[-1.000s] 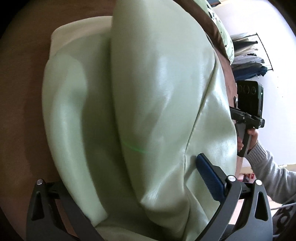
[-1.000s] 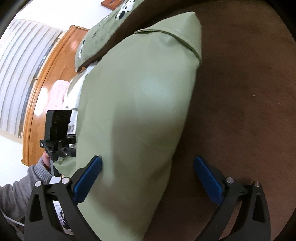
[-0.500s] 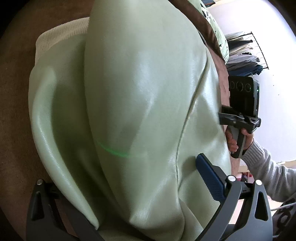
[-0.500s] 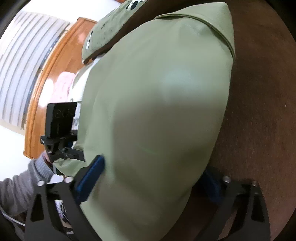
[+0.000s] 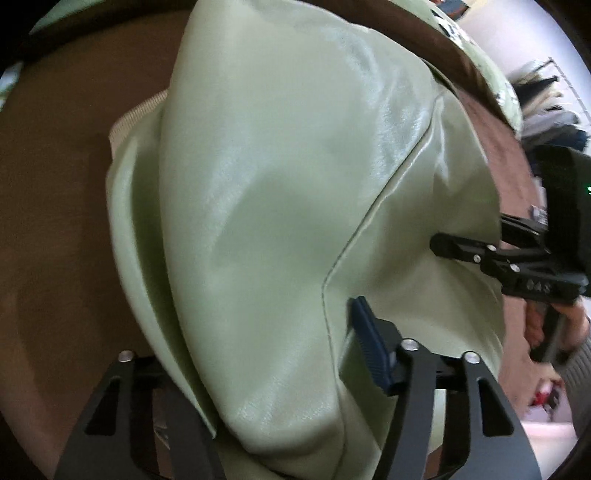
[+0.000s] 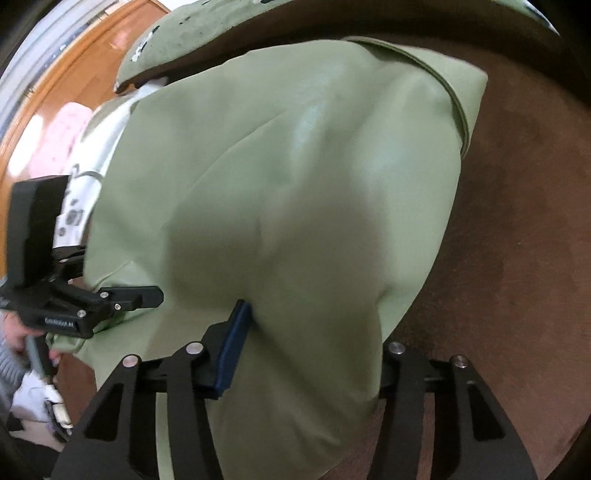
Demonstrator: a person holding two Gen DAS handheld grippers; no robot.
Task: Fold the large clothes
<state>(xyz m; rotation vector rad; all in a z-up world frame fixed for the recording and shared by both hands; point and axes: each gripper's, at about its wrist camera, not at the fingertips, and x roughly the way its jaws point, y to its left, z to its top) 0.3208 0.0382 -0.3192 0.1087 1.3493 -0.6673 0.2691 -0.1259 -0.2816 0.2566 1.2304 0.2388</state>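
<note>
A pale green, shiny jacket (image 5: 295, 184) lies bunched on a brown surface (image 5: 55, 240); its cream ribbed hem (image 5: 136, 114) shows at the left. My left gripper (image 5: 280, 354) is shut on a thick fold of the jacket; one blue pad (image 5: 365, 336) presses into it, the other finger is hidden under the cloth. In the right wrist view the jacket (image 6: 295, 184) fills the middle, and my right gripper (image 6: 306, 354) is shut on its near fold, blue pad (image 6: 232, 347) against it. Each gripper shows in the other's view: the right (image 5: 517, 266), the left (image 6: 92, 302).
A green patterned cloth (image 6: 192, 33) lies at the far edge of the brown surface (image 6: 517, 258). A wooden door (image 6: 74, 81) and a pink item (image 6: 62, 136) stand at the left. A rack of dark clothes (image 5: 546, 110) is at the right.
Both grippers have closed their jaws onto the jacket's near folds. The jacket has bunched up and the two grippers have come closer together.
</note>
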